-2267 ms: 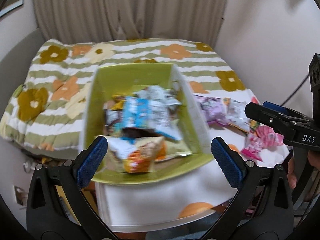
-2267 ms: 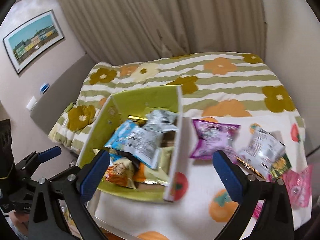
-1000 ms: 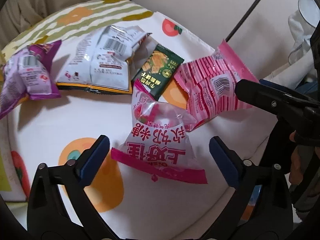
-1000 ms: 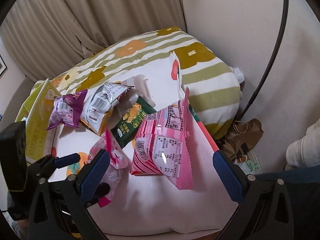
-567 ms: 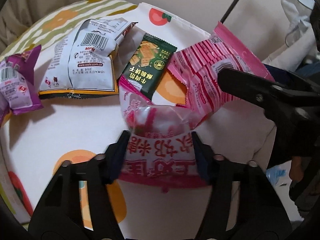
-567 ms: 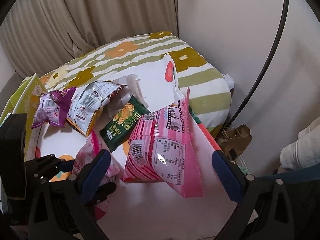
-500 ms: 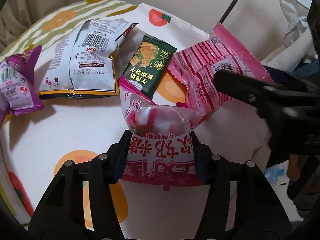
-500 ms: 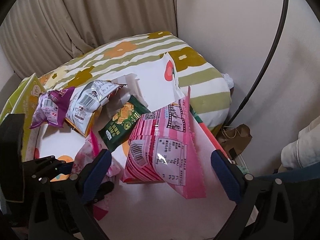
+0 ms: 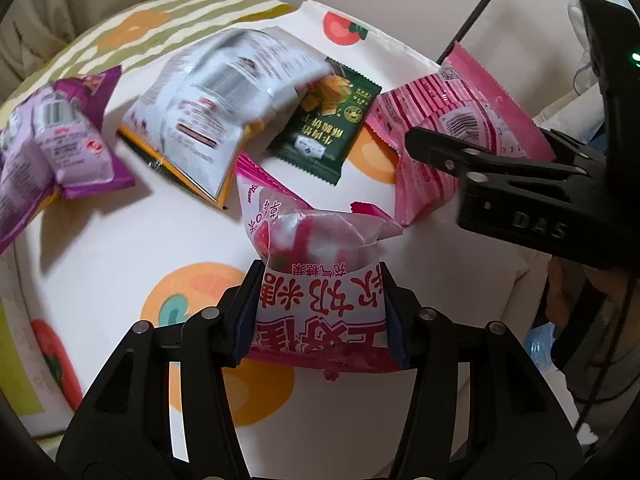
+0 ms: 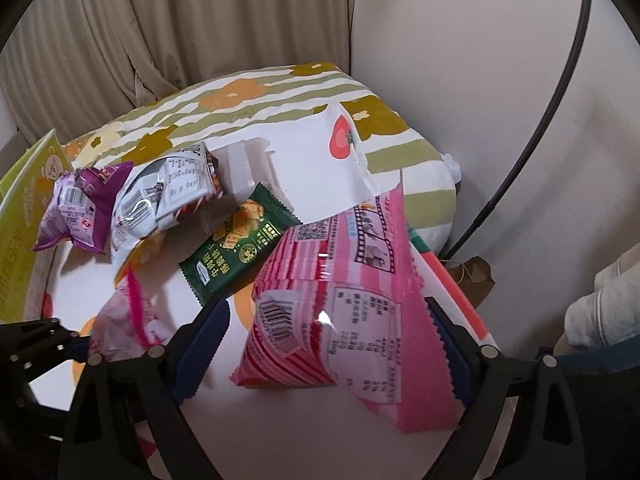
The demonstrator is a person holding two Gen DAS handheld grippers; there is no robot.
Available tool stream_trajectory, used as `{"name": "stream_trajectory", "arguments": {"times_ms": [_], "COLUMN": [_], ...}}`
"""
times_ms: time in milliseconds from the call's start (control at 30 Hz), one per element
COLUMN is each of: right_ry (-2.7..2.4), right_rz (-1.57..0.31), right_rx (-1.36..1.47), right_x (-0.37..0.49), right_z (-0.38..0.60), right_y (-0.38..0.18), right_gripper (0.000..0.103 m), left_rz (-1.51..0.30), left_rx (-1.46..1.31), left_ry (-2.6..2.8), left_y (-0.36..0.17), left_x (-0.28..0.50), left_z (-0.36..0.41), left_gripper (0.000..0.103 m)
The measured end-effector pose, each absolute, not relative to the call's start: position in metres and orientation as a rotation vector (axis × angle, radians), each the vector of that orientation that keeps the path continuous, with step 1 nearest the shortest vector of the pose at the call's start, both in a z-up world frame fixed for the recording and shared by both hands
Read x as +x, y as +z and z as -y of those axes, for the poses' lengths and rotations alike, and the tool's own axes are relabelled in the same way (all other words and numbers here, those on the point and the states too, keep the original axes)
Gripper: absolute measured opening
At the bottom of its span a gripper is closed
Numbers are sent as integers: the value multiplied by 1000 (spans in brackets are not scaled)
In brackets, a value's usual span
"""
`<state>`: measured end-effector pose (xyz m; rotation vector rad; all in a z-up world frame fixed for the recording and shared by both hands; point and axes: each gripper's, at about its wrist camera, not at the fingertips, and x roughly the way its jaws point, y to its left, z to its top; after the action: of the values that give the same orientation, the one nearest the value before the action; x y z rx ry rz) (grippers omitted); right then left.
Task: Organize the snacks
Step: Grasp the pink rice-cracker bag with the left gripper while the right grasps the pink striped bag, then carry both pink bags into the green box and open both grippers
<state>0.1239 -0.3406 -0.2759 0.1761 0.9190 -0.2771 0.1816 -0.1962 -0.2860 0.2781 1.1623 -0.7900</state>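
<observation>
My left gripper (image 9: 320, 312) is shut on a pink and clear candy bag (image 9: 320, 280) with red Chinese print, low over the white fruit-print cloth (image 9: 120, 248). The bag also shows in the right wrist view (image 10: 120, 316). My right gripper (image 10: 326, 340) is open, its fingers on either side of a pink striped snack bag (image 10: 340, 304) that lies tilted on the cloth. The same bag shows in the left wrist view (image 9: 448, 120). Behind lie a dark green cracker packet (image 10: 236, 244), a silver bag (image 10: 164, 196) and a purple bag (image 10: 80, 204).
A green box (image 10: 24, 200) stands at the left edge of the cloth. A striped floral bedspread (image 10: 280, 96) lies behind, then curtains and a wall. A black cable (image 10: 532, 128) runs down the wall on the right. The cloth's right edge drops off.
My left gripper has closed on the pink candy bag and lifted it slightly. My right gripper has moved closer to the pink striped bag, its fingers now either side of it.
</observation>
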Motion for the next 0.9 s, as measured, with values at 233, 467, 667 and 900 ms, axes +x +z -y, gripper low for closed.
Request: {"name": "stream_trajectory", "arguments": {"times_ms": [233, 467, 667, 900], "right_ry": [-262, -251, -128, 38], "right_rz": [-940, -929, -873, -793], "right_rx": [148, 142, 132, 110], "right_x": [131, 118, 103, 119], "right_z": [334, 333, 334, 321], "right_y": [-283, -263, -209, -160], "right_gripper": [65, 57, 57, 57], "left_rz": [-1159, -1115, -1047, -943], "left_rx": [272, 208, 80, -25], "left_ry": [-767, -697, -580, -436], "left_y": [-279, -242, -183, -129], "left_x": [169, 159, 152, 147], "left_z": [188, 173, 149, 103], "left_gripper": [49, 49, 49, 48]}}
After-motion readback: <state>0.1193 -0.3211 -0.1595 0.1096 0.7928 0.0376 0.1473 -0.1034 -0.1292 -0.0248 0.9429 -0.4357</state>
